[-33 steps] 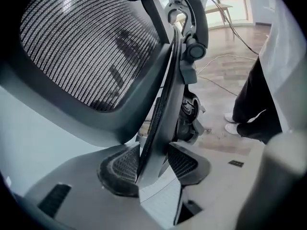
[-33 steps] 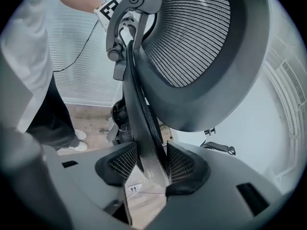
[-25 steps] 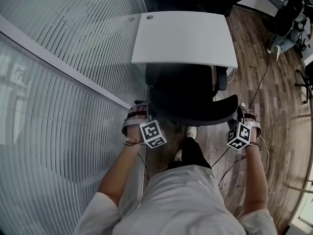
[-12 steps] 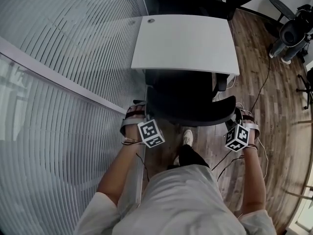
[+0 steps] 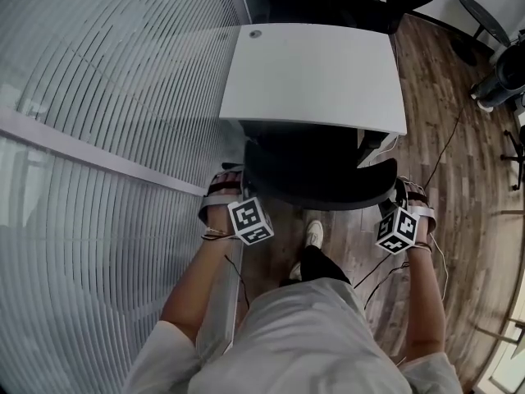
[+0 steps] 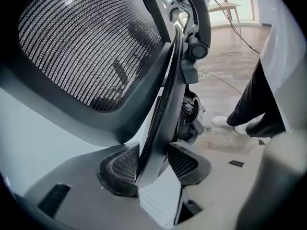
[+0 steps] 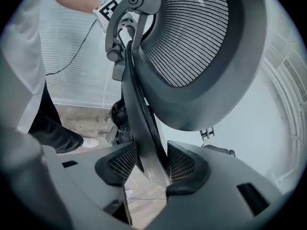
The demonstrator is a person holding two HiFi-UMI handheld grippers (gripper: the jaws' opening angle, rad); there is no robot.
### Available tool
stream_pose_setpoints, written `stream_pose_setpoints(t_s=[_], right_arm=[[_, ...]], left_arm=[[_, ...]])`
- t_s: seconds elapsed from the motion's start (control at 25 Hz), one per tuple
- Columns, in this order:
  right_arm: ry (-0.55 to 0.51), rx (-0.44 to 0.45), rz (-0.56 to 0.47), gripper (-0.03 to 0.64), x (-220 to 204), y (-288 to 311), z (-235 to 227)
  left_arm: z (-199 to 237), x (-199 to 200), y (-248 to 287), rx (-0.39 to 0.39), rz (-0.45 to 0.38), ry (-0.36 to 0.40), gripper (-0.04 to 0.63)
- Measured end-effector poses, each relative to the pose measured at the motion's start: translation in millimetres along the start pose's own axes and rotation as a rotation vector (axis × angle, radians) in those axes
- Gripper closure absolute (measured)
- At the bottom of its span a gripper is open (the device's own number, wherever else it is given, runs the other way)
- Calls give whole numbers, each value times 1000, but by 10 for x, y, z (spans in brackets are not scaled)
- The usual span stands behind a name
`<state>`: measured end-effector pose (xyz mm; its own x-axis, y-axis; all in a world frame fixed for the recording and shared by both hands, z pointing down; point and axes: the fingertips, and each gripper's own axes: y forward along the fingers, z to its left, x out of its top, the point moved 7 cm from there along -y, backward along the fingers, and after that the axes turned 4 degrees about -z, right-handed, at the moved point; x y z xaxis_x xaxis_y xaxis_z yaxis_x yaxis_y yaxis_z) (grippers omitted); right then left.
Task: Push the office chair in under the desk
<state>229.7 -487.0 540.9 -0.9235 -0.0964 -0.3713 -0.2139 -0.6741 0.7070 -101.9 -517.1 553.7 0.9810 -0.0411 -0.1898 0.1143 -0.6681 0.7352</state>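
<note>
A black mesh-backed office chair (image 5: 320,175) stands at the near edge of the white desk (image 5: 312,72), its seat partly beneath the top. My left gripper (image 5: 232,185) is shut on the left rim of the chair's backrest (image 6: 165,109), with both pads pressed against the rim. My right gripper (image 5: 404,194) is shut on the right rim of the backrest (image 7: 139,114) in the same way. In the left gripper view the left gripper (image 6: 153,164) pinches the thin rim edge-on. The right gripper (image 7: 147,164) shows the same in its own view.
A glass wall with horizontal blinds (image 5: 98,138) runs along the left, close to the desk. Cables (image 5: 439,150) trail over the wooden floor at the right. More dark chairs (image 5: 500,72) stand at the far right and behind the desk. My white shoe (image 5: 313,235) is just behind the chair.
The chair has slid forward a little further under the desk. Both grippers have followed it, keeping their hold on the backrest.
</note>
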Motion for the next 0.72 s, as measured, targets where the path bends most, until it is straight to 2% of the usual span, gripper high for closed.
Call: stream_pose_setpoints(t_s=[0.52, 0.72], right_arm=[[2, 11, -15, 411, -13, 249, -380], [-2, 5, -16, 411, 49, 490, -577]], left_arm=[[333, 107, 233, 9, 24, -4, 397], [521, 61, 483, 6, 19, -13, 396]])
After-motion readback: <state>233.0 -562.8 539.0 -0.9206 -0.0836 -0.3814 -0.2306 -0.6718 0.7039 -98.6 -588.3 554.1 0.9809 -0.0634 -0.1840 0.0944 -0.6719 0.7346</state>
